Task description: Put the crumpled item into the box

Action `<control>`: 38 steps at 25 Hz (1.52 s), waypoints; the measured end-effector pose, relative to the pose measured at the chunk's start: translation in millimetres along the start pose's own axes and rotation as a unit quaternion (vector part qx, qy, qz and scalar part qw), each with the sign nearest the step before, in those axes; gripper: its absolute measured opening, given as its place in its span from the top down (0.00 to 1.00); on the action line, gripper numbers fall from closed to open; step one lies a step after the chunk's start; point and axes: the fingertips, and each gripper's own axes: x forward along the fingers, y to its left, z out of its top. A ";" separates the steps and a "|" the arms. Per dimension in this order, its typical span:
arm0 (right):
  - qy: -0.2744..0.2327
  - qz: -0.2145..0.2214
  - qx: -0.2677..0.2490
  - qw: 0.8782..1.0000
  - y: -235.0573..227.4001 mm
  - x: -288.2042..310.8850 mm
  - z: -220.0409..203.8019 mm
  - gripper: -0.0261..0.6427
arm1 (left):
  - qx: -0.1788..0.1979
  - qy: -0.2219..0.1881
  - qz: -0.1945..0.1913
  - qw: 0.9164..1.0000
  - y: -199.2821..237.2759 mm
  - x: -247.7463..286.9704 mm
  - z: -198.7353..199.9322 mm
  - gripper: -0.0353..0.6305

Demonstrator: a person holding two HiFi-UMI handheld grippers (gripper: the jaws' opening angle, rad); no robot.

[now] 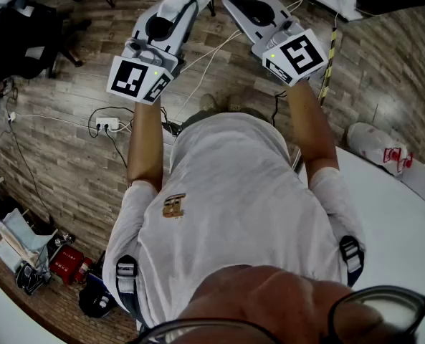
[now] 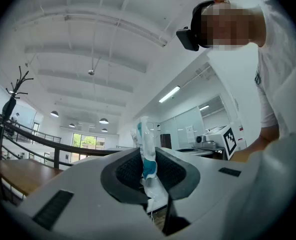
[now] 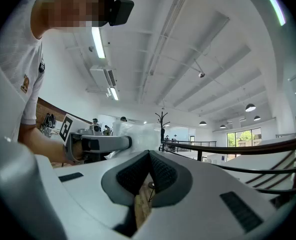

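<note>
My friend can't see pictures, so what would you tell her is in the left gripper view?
The left tool pinches a crumpled white-and-teal wrapper that sticks up from its jaws. Behind it is a high white ceiling, and a person in white is at the right.

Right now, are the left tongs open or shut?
Shut: the left tongs pinch the crumpled item, which sticks up between them.

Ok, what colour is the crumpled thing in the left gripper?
The crumpled item is white with teal patches, clearest in the left gripper view.
</note>
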 end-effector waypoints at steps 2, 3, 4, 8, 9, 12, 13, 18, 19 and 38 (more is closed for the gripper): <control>-0.001 0.001 0.003 1.000 -2.3 2.5 1.1 0.92 | 0.000 -0.001 -0.001 1.000 2.5 1.9 0.6 0.84; -0.002 0.002 0.005 1.000 -3.0 4.1 1.5 0.92 | 0.000 -0.001 -0.001 1.000 4.0 2.4 0.9 0.84; -0.003 0.003 0.007 1.000 -3.3 6.1 1.7 0.92 | 0.000 -0.001 -0.001 1.000 6.1 2.3 1.0 0.84; -0.005 0.003 0.010 1.000 -2.5 18.6 1.6 0.92 | -0.002 -0.004 0.000 1.000 19.6 -2.3 1.6 0.84; -0.005 0.003 0.010 1.000 -1.6 22.0 1.7 0.92 | -0.002 -0.004 0.001 1.000 23.4 -4.3 1.8 0.84; -0.004 0.003 0.008 1.000 1.0 30.6 1.7 0.92 | -0.004 -0.006 0.003 1.000 33.2 -10.1 2.4 0.84; -0.004 0.002 0.008 1.000 1.1 33.5 1.3 0.91 | -0.004 -0.007 0.003 1.000 36.3 -11.4 2.1 0.84; -0.001 -0.002 0.006 1.000 1.5 50.8 -0.6 0.92 | -0.008 -0.011 0.001 1.000 54.3 -18.4 0.3 0.84; -0.001 -0.003 0.005 1.000 2.0 52.9 -0.9 0.92 | -0.008 -0.012 0.000 1.000 56.5 -19.7 0.3 0.84; 0.008 -0.028 -0.001 1.000 17.7 89.8 -16.5 0.92 | -0.013 -0.019 -0.010 1.000 101.2 -53.8 -8.4 0.84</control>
